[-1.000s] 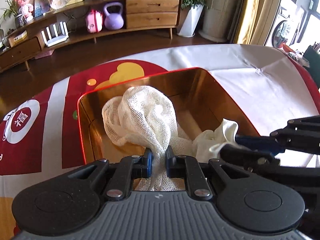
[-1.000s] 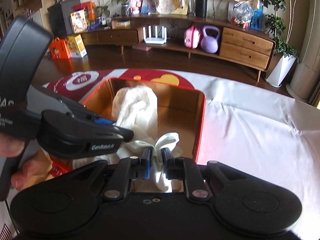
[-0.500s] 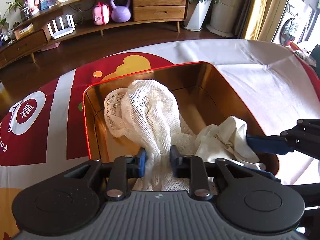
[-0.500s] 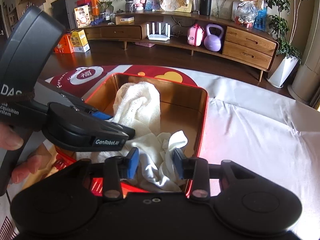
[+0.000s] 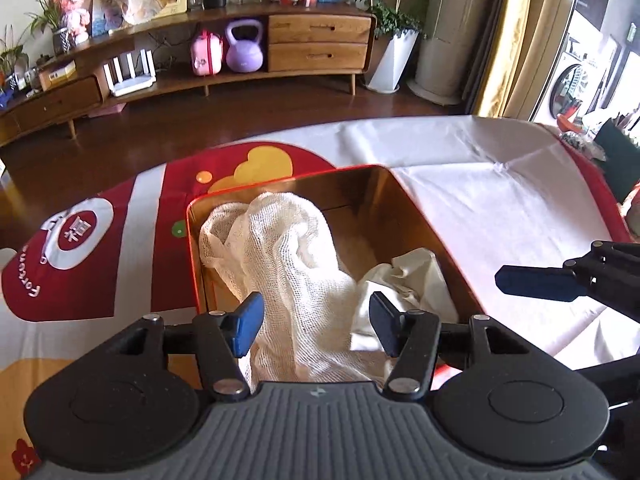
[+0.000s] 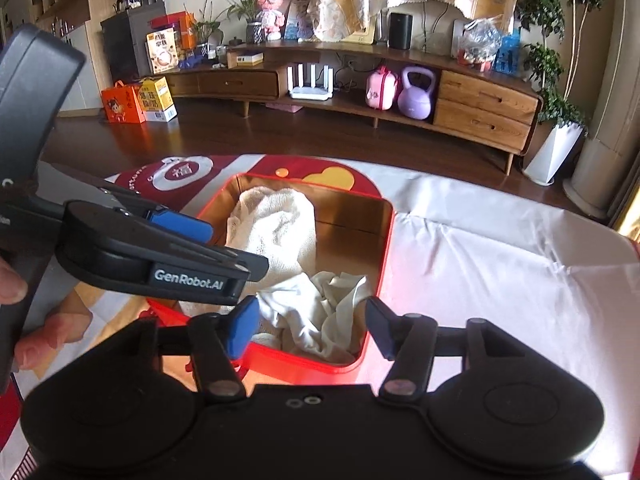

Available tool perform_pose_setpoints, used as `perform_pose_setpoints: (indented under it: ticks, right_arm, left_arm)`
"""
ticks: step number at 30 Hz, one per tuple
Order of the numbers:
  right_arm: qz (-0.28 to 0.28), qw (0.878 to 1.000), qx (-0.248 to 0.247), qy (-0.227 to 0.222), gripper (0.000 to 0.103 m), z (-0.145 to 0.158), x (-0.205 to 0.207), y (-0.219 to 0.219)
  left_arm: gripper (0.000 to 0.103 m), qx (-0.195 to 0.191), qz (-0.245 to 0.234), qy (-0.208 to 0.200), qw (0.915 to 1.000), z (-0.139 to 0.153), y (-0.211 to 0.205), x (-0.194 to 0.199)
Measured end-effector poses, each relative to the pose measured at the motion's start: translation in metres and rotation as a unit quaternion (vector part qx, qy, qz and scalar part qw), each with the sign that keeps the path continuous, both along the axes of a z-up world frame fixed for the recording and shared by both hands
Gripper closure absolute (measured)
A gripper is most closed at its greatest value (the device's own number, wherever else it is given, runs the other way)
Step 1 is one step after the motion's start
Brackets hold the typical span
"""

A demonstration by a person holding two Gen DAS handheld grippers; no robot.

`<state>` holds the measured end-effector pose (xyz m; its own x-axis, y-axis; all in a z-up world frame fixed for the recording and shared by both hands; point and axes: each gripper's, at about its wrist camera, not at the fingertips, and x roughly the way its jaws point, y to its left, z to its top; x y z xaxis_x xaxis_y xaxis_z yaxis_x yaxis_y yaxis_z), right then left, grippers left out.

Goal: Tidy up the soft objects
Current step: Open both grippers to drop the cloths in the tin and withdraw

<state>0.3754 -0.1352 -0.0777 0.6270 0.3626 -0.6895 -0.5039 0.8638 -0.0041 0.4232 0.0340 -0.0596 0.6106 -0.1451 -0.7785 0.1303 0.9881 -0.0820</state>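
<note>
A red tin (image 5: 280,182) with a gold inside stands on the tablecloth. A white gauze cloth (image 5: 288,248) lies heaped in it and spills over the near rim. A smooth cream cloth (image 5: 412,276) is bunched in the near right corner. My left gripper (image 5: 316,316) hovers above the gauze with its jaws opening; the gauze lies between the pads but is not pressed. In the right wrist view, my right gripper (image 6: 310,322) hangs over the cream cloth (image 6: 320,312) with its jaws opening, the pads clear of it. The left gripper (image 6: 224,246) sits to its left over the tin (image 6: 386,248).
The tablecloth (image 5: 480,200) is white to the right of the tin and red-patterned to the left. A hand (image 6: 40,332) holds the left gripper's body. Beyond the table are a dark wood floor and a low wooden sideboard (image 6: 480,104).
Both grippers were shut on their cloths and have opened, letting go. Both have lifted and drawn back from the tin. The two cloths now rest inside it.
</note>
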Motion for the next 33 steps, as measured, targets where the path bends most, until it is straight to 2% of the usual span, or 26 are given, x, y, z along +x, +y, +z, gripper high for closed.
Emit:
perform_pose_setpoints:
  ticks: [12, 28, 31, 33]
  right_arm:
    - [-0.018, 0.999, 0.043, -0.024, 0.023, 0.043, -0.043, -0.023]
    - [-0.047, 0.993, 0.098, -0.051, 0.007, 0.065, -0.106, -0.057]
    - [-0.049, 0.992, 0.105, -0.059, 0.005, 0.066, -0.118, -0.062]
    - [-0.046, 0.991, 0.108, -0.063, 0.003, 0.066, -0.125, -0.065]
  left_arm:
    - [0.046, -0.004, -0.002, -0.043, 0.9991, 0.051, -0.007, -0.052]
    - [0.046, -0.022, 0.001, -0.077, 0.9968, 0.083, -0.015, -0.135]
    - [0.035, -0.023, 0.004, -0.085, 0.9961, 0.086, -0.017, -0.151]
    - [0.033, -0.025, 0.003, -0.093, 0.9954, 0.088, -0.018, -0.162]
